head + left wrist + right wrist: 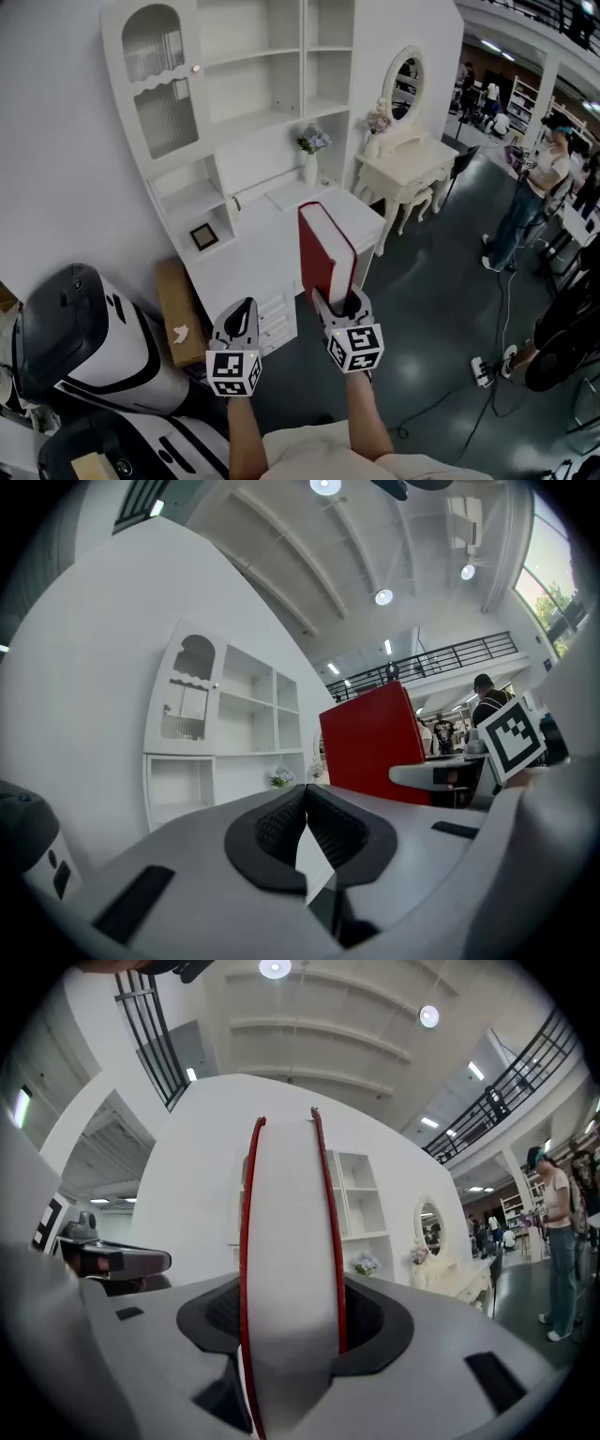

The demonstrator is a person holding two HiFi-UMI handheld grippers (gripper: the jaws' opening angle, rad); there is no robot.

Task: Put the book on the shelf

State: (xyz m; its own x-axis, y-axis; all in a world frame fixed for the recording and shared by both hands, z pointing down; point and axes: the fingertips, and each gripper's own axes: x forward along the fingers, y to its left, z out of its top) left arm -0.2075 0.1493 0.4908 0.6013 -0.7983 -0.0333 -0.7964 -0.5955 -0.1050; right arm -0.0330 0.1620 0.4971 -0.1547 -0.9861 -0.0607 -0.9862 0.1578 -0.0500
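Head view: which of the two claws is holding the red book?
The right claw: its jaws clamp the red book across its covers, with the page edges facing that claw's camera. The left claw, beside it, is shut with nothing between its jaws.

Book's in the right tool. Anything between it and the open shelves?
Nothing visible blocks it. The book, upright in the right tool, has open air over the desk up to the shelf's empty open bays. Only a flower vase stands on the desk below them.
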